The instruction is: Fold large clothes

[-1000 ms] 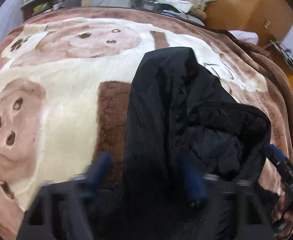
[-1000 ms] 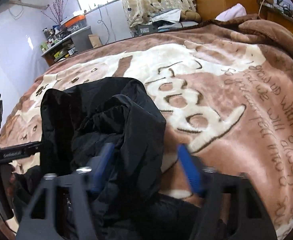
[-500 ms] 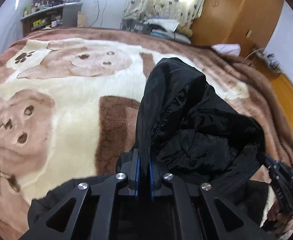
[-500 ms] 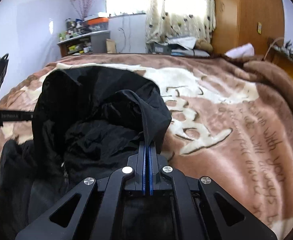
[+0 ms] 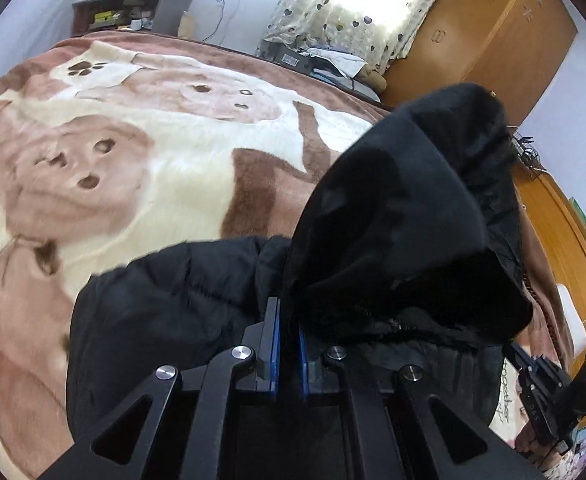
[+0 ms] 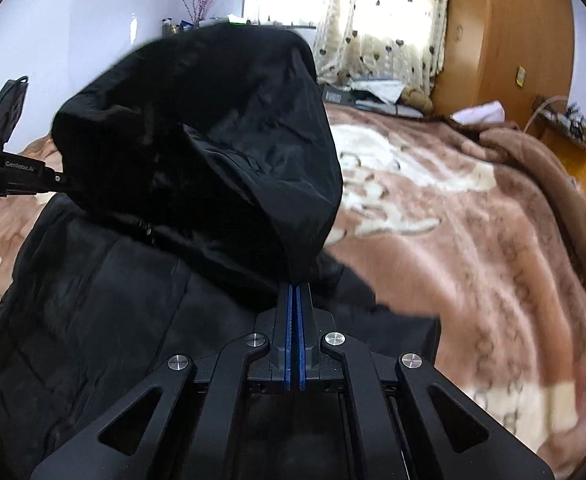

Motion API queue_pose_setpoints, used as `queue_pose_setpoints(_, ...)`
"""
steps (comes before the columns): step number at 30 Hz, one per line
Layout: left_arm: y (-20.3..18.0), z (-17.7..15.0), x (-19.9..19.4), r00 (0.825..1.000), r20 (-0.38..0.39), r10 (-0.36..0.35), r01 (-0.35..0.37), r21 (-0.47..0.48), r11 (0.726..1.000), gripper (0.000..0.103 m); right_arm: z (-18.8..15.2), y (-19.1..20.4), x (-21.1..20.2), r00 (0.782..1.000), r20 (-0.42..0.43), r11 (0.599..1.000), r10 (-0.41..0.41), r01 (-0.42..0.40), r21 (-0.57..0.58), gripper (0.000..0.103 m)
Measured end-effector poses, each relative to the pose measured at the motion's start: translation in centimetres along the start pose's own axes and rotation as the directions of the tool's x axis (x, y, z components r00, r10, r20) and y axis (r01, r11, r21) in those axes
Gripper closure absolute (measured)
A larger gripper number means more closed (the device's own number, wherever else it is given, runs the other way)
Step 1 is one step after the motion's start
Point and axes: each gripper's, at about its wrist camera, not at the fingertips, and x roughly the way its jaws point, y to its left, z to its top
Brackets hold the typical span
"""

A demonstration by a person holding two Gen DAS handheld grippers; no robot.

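A large black hooded jacket [image 5: 393, 216] lies on the brown and cream blanket [image 5: 141, 152]. My left gripper [image 5: 288, 312] is shut on the left edge of its hood and holds it up off the bed. My right gripper [image 6: 293, 292] is shut on the right edge of the hood [image 6: 221, 140], also lifted. The hood hangs open between the two grippers. The jacket body [image 6: 93, 312] spreads below. The right gripper shows at the lower right of the left wrist view [image 5: 541, 384], the left gripper's body at the left edge of the right wrist view [image 6: 9, 168].
The blanket [image 6: 473, 232] covers a wide bed. A wooden wardrobe [image 6: 509, 32] and a curtained window [image 6: 377, 12] stand at the far side. A shelf with clutter [image 5: 133, 12] is at the far left. A pile of things [image 5: 325, 60] lies at the bed's far edge.
Both grippers closed on the hood's edges, then lifted it. The hood now stands higher and nearer the cameras, and the jacket body has come into view below.
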Motion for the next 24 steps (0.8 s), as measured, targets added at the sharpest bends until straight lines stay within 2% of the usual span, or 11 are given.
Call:
queue_pose_setpoints(6, 2.1, -1.8, -2.0, 0.999, 0.017, 0.048, -0.047, -0.033, 0.998, 0.096, -2.3, -0.9, -1.1, 0.999, -0.049, 0.999, 0.008, -0.006, 0.052, 0.103)
queue_pose_setpoints(9, 3.4, -2.4, -2.1, 0.996, -0.013, 0.09, -0.09, -0.068, 0.994, 0.096, -2.3, -1.9, -1.6, 0.998, -0.058, 0.994, 0.027, -0.02, 0.107, 0.103)
queue_pose_setpoints(11, 3.6, -2.3, -2.2, 0.997, -0.021, 0.071, -0.072, -0.074, 0.995, 0.096, -1.7, -2.8, -2.1, 0.999, -0.044, 0.99, 0.023, -0.016, 0.143, 0.103)
queue_pose_setpoints(15, 2.3, -0.5, -2.8, 0.998, 0.01, 0.064, -0.064, -0.023, 0.998, 0.093, -0.1, -4.5, -2.2, 0.999, -0.036, 0.98, 0.031, -0.023, 0.198, 0.103)
queue_pose_setpoints(16, 1.9, 0.3, -2.7, 0.997, 0.011, 0.071, -0.071, -0.009, 0.997, 0.089, 0.3, -4.8, -2.1, 0.998, -0.037, 0.977, 0.042, -0.033, 0.21, 0.103)
queue_pose_setpoints(17, 1.5, 1.1, -2.5, 0.997, 0.013, 0.072, -0.073, 0.008, 0.997, 0.072, 0.9, -5.4, -1.9, 0.998, -0.032, 0.972, 0.052, -0.043, 0.232, 0.103)
queue_pose_setpoints(18, 1.1, 2.0, -2.2, 0.998, 0.008, 0.067, -0.067, 0.021, 0.998, 0.045, 1.3, -5.8, -1.8, 0.998, -0.029, 0.967, 0.049, -0.04, 0.25, 0.098)
queue_pose_setpoints(20, 0.4, 4.0, -1.3, 0.999, -0.013, 0.045, -0.044, 0.042, 0.998, 0.02, 2.6, -7.1, -0.7, 0.996, -0.03, 0.951, 0.087, -0.074, 0.299, 0.088)
queue_pose_setpoints(22, -0.2, 6.2, -0.4, 1.0, -0.001, 0.031, -0.031, 0.048, 0.998, 0.02, 3.4, -8.1, 0.2, 0.995, -0.029, 0.936, 0.098, -0.082, 0.342, 0.081)
queue_pose_setpoints(24, -0.7, 8.0, 0.9, 0.999, -0.014, 0.035, -0.034, 0.052, 0.998, 0.02, 4.6, -9.4, 2.0, 0.992, -0.041, 0.915, 0.12, -0.094, 0.393, 0.066)
